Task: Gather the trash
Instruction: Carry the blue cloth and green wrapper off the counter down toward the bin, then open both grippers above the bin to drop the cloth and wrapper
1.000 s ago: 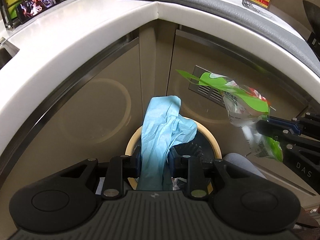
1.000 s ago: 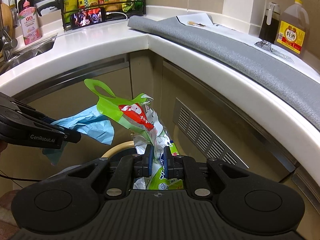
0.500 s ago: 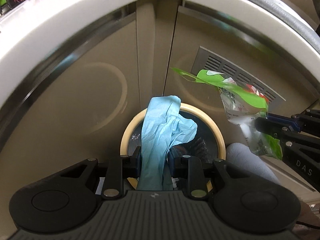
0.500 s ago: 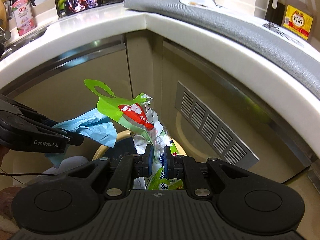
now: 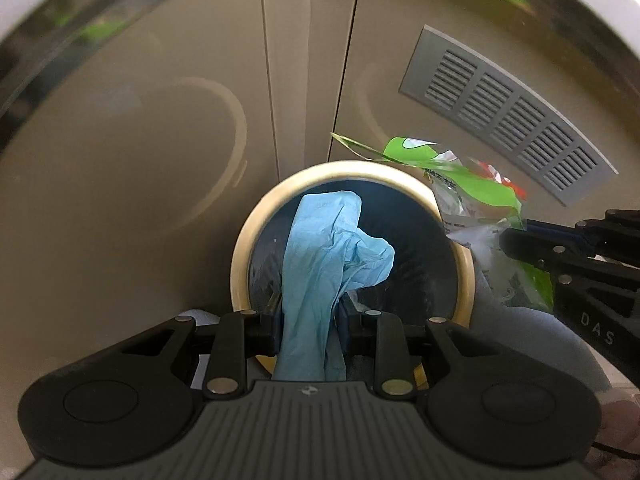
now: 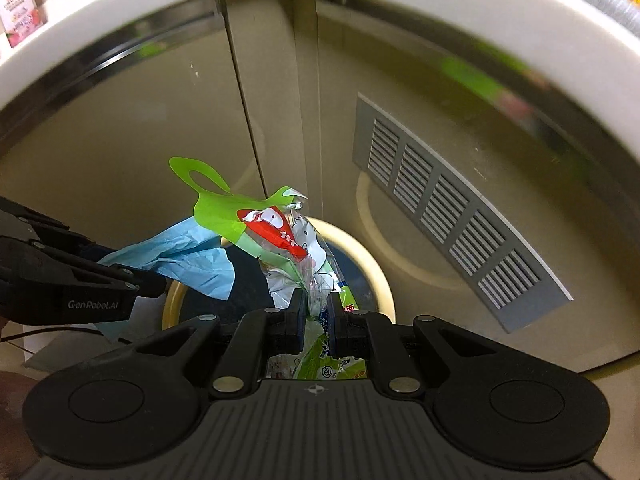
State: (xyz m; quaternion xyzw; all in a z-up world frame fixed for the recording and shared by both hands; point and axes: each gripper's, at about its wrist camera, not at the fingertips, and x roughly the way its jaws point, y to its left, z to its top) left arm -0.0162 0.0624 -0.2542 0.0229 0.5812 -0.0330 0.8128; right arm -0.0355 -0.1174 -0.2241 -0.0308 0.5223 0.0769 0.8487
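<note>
My left gripper [image 5: 308, 316] is shut on a crumpled light-blue glove [image 5: 324, 248] and holds it right above the open mouth of a round bin with a cream rim [image 5: 240, 256] and a dark liner. My right gripper [image 6: 318, 312] is shut on a green, clear and red plastic wrapper [image 6: 280, 236], above the same bin's rim [image 6: 372, 268]. In the left wrist view the wrapper [image 5: 464, 188] and right gripper [image 5: 516, 240] hang at the bin's right edge. In the right wrist view the glove [image 6: 188, 256] and left gripper [image 6: 156, 280] show at the left.
Beige cabinet doors [image 5: 160, 120] stand close behind the bin, with a grey louvred vent [image 6: 448, 208] on the right door. The white counter edge [image 6: 520, 40] overhangs above. A pink bottle [image 6: 20, 12] stands on the counter at far left.
Both grippers have tilted downward and moved lower and closer to the bin. The counter top has slid out of view, and the bin's whole mouth now shows beneath the glove.
</note>
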